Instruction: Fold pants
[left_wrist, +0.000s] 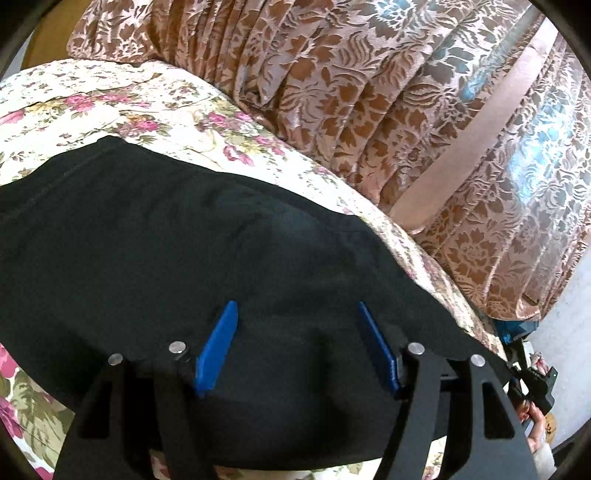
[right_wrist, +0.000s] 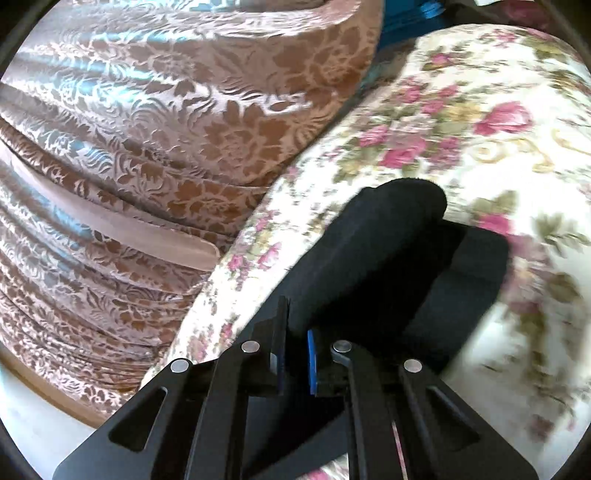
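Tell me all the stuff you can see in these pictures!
Pants: one, black, spread on the bed; one end is lifted and pinched in the right wrist view.
Bedspread: one, cream with pink roses, under the pants.
Curtain: one, pinkish with brown flowers, hanging beside the bed.
Blue item: one, past the bed's edge; too little shows to name it.
Floor: pale, below the curtain.
Left gripper: one, black with blue pads, jaws wide apart over the pants, holding nothing.
Right gripper: one, black with blue pads, jaws closed on the pants.
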